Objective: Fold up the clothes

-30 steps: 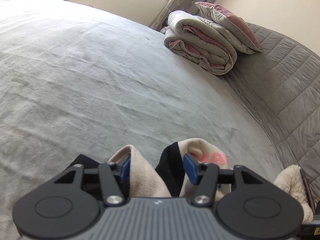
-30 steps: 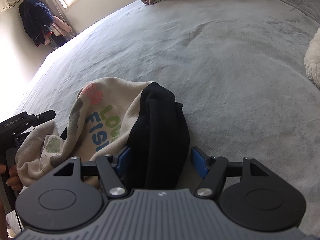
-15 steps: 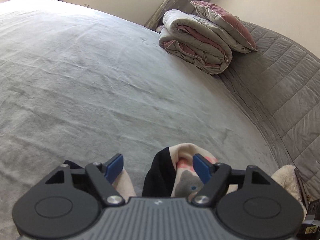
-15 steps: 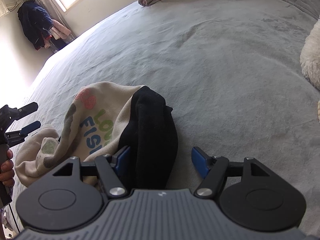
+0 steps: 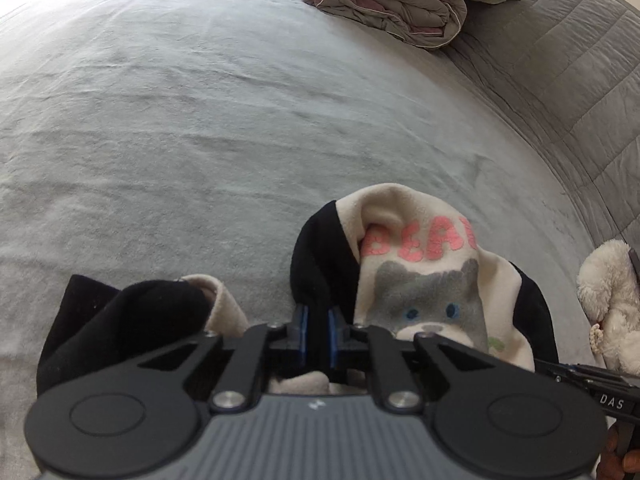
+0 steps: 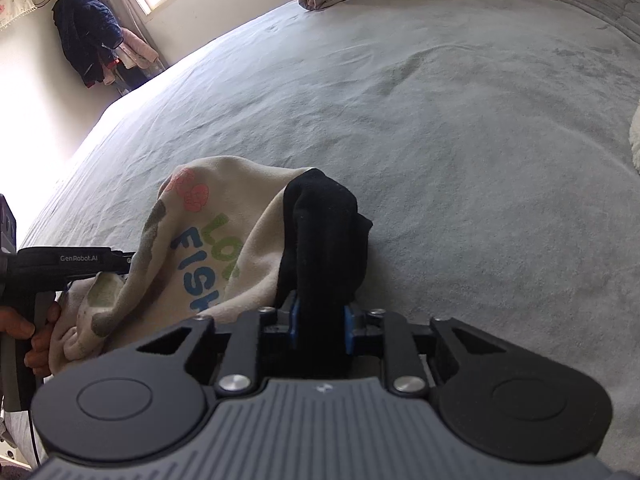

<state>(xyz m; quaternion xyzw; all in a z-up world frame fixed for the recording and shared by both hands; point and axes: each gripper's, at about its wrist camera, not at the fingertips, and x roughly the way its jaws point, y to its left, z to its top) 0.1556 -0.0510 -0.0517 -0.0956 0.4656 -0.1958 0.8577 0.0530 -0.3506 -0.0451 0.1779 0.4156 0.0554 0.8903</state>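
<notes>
Black knit fills the gap between both pairs of jaws: our left gripper (image 5: 316, 330) is closing on a dark fold of the sweatshirt (image 5: 424, 280), its blue pads (image 5: 303, 328) already pressed close on the cloth, and our right gripper (image 6: 320, 326) is closing on a thicker black fold, which looks like a sleeve or hem (image 6: 324, 232). The garment, cream with a grey bear and pink lettering, lies crumpled at the near edge of the grey bed cover (image 5: 200, 120), bunched between our two hands. Its length runs left to right from one grip to the other, and the open stretch of bed lies beyond it, so we judge that the coming move turns on lifting and carrying the cloth toward the far side to spread it flat. Neither hand is clearly nearer to the bulk of it. Only the left wrist view shows the bear's face, a second black sleeve (image 5: 120, 320) at near left, the folded duvet (image 5: 392, 4) far off and a plush toy (image 5: 608, 300) at right. Only the right wrist view shows the green and blue print, the other tool from the side, the person's hand (image 6: 38, 336) and clothes hanging (image 6: 92, 36) by the window.
</notes>
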